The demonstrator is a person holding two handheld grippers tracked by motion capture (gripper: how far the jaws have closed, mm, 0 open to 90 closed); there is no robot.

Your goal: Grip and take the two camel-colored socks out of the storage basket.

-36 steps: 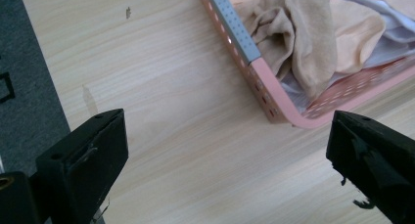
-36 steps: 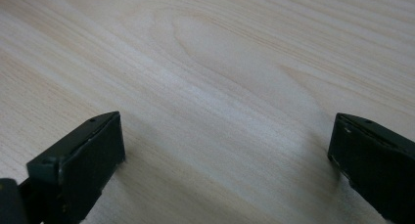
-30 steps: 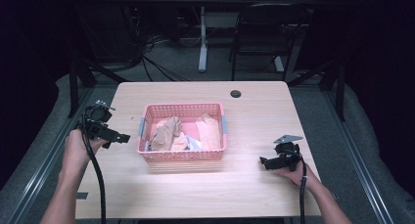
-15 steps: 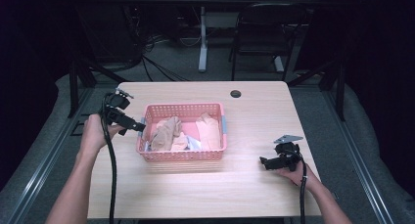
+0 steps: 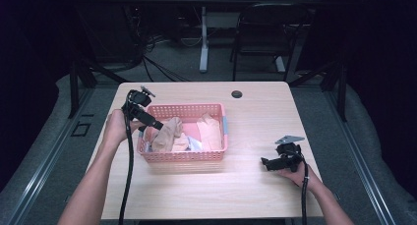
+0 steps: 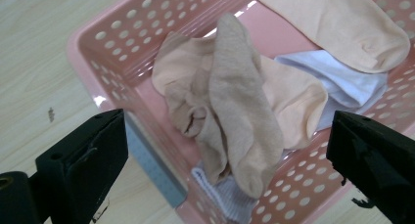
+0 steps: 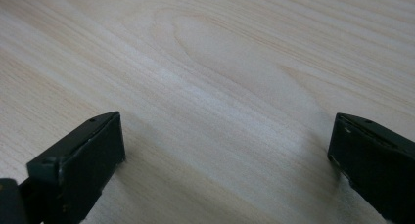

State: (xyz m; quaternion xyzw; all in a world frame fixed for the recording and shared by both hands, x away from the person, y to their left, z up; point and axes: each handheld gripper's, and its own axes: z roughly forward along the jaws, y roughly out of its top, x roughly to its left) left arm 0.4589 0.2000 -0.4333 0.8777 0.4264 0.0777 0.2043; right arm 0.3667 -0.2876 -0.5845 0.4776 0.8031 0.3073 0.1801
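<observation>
While the left tongs [image 5: 156,124] hang over the 9 o'clock rim of the pink basket [image 5: 183,156], jaws spread wide and gripping nothing, the left hand [image 5: 116,127] holds them just off the basket's 9 o'clock side, cable trailing down along the forearm toward 6 o'clock. Left gripper view: the left tongs [image 6: 225,150] point down into the basket [image 6: 122,43], one jaw above the blue-grey patch on the basket's end wall, the other above the perforated side wall. A bunched tan sock [image 6: 230,106] lies between the jaws but below them, not touched. A peach sock [image 6: 342,26] sits at 1 o'clock in that view, and a white sock [image 6: 342,84] lies between them, partly under the tan one. A white ribbed cuff [image 6: 220,194] pokes out at 6 o'clock under the tan sock

High view: basket sits centre-left on the wooden worktop [image 5: 255,185], tan sock [image 5: 167,131] in its 9 o'clock half, peach sock [image 5: 209,131] in its 3 o'clock half. A small dark round thing [image 5: 237,94] lies on the worktop near the 12 o'clock edge, well apart from the basket

Right tongs [image 5: 265,163] rest low on the worktop at 4 o'clock, well apart from the basket, held by the right hand [image 5: 295,173], pointing toward 9 o'clock. Right gripper view: right tongs [image 7: 225,150] have jaws wide apart, bare wood grain [image 7: 220,62] between them, holding nothing
</observation>
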